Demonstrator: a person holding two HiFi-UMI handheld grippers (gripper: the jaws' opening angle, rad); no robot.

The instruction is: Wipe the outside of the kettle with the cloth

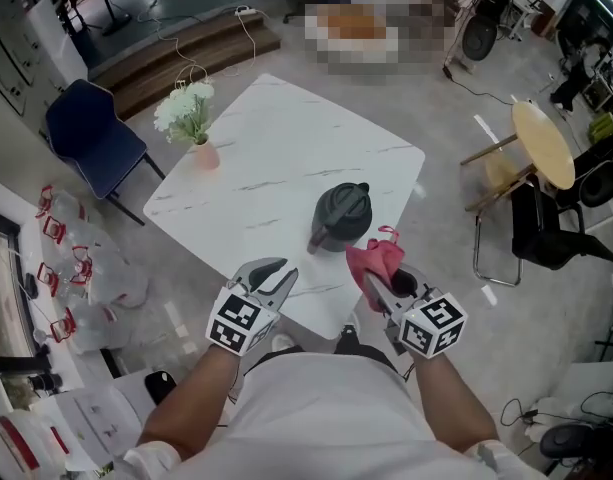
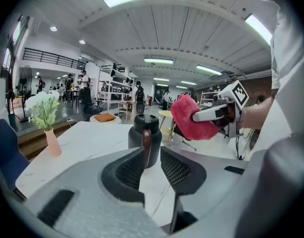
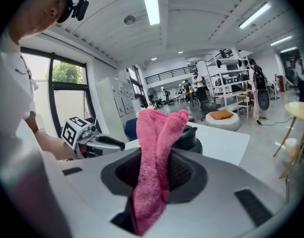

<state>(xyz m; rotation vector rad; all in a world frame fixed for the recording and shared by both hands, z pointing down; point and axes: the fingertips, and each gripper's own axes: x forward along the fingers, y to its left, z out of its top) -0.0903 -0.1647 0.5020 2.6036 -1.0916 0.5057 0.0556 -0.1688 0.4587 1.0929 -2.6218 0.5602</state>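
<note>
The white, marble-veined surface (image 1: 286, 148) stands on a grey floor in a large hall. The dark kettle (image 1: 341, 216) stands on it. Far left of the kettle are a vase of white flowers (image 1: 191, 118) and a blue chair (image 1: 91, 133). The right hand-held gripper (image 1: 383, 280) grasps the pink cloth (image 1: 378, 258) just beside the kettle. The left hand-held gripper (image 1: 276, 273) is released, near the kettle.

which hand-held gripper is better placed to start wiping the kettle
The right hand-held gripper: it clamps the pink cloth beside the kettle; the left hand-held gripper is open and empty.
</note>
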